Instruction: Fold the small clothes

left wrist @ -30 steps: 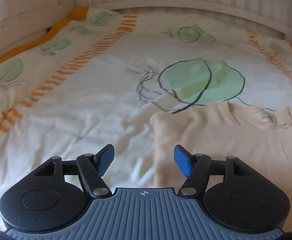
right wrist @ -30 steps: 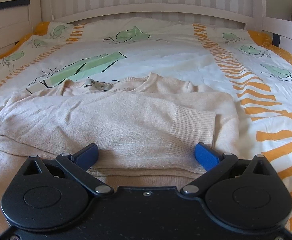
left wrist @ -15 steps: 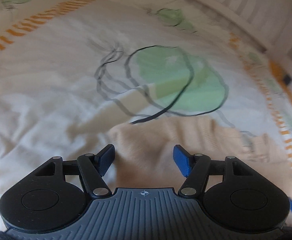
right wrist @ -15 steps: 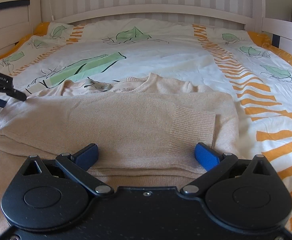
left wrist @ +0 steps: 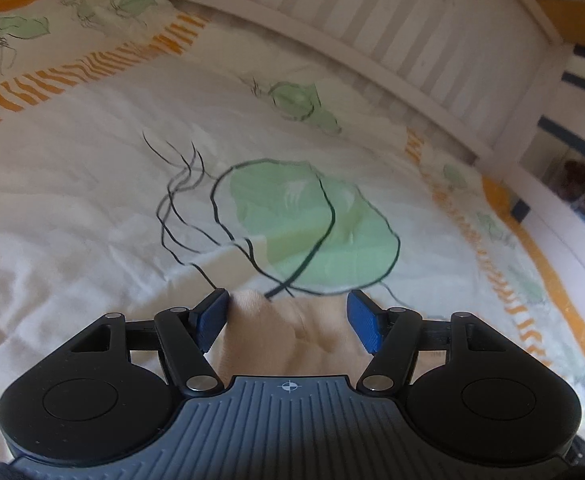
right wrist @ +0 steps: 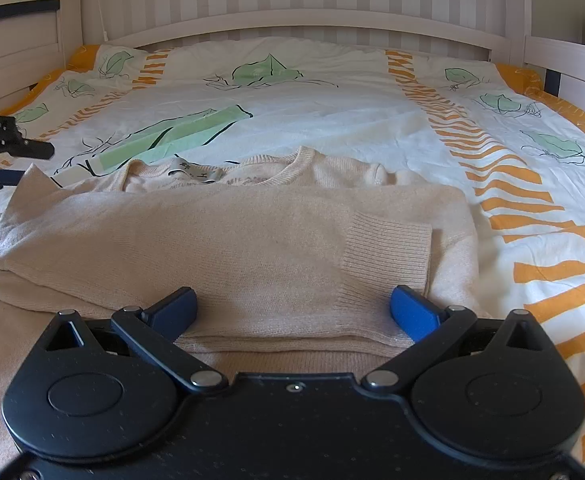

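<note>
Since a second ago the left gripper (left wrist: 288, 316) has swung right and dipped toward the beige sweater's (right wrist: 228, 240) far-left corner, which now bulges up between its jaws; these stand apart, the left pad touching the knit, nothing clamped. Right gripper (right wrist: 292, 308) has kept still, jaws spread wide over the folded sleeve's near edge, gripping nothing. Sweater lies flat on the leaf-printed duvet (right wrist: 332, 112) of the bed, collar toward the white headboard (right wrist: 292, 20).
</note>
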